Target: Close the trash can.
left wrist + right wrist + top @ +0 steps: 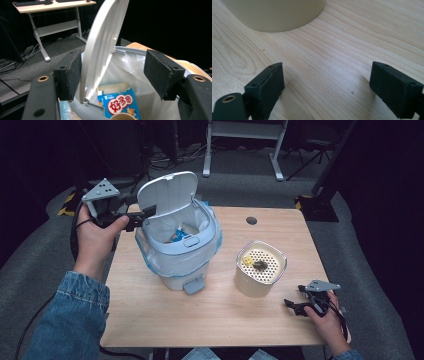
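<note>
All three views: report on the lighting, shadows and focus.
High view: the wooden table is evenly lit, the room around it dark, the picture a little soft. Left gripper view: the raised bin lid is bright against a black background. Right gripper view: soft shadows beneath both jaws, wood grain sharp.

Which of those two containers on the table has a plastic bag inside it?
The white lidded bin on the left, its lid raised; the cream container to its right has a perforated top and no bag.
</note>
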